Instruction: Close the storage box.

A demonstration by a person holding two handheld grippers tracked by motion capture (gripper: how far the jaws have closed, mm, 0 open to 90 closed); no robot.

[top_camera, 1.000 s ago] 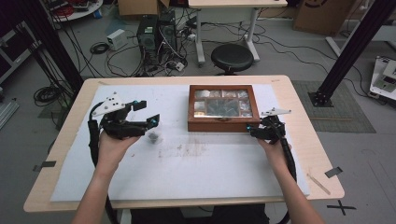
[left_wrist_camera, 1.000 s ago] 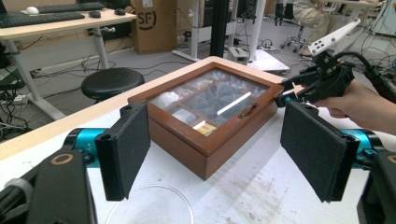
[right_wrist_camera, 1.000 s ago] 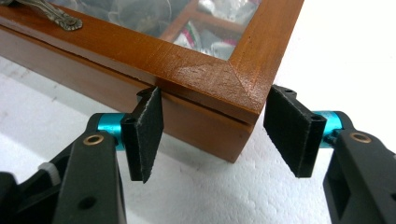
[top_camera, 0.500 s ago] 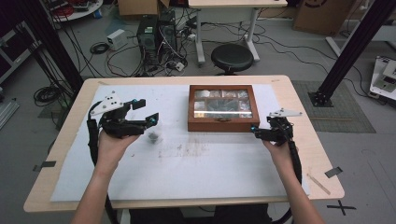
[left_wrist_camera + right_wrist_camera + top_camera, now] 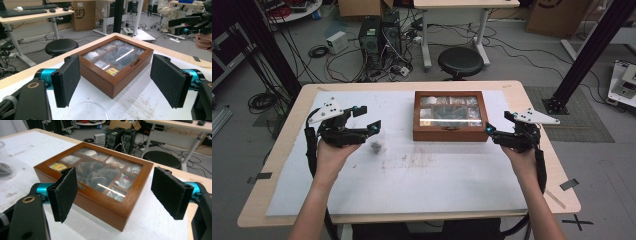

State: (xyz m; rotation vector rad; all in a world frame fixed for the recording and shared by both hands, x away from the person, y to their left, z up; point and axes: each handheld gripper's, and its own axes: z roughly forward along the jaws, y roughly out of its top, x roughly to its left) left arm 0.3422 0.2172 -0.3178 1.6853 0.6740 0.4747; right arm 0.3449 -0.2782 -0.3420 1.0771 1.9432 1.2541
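A brown wooden box with a glass lid stands shut at the back middle of the table, with small packets in its compartments. My left gripper hovers left of it, open and with nothing between its jaws. In the left gripper view the box lies ahead between the open pads. My right gripper is held just off the box's right end, also open. From the right gripper view, the box is close, its lid showing between the black pads.
A small clear cup stands on the white mat just below my left gripper, its rim low in the left gripper view. A brass latch is on the box's front. Stool, computers and cables stand behind the table.
My right gripper has drifted a little to the right, away from the box's right end. The left gripper and the box have stayed where they were.
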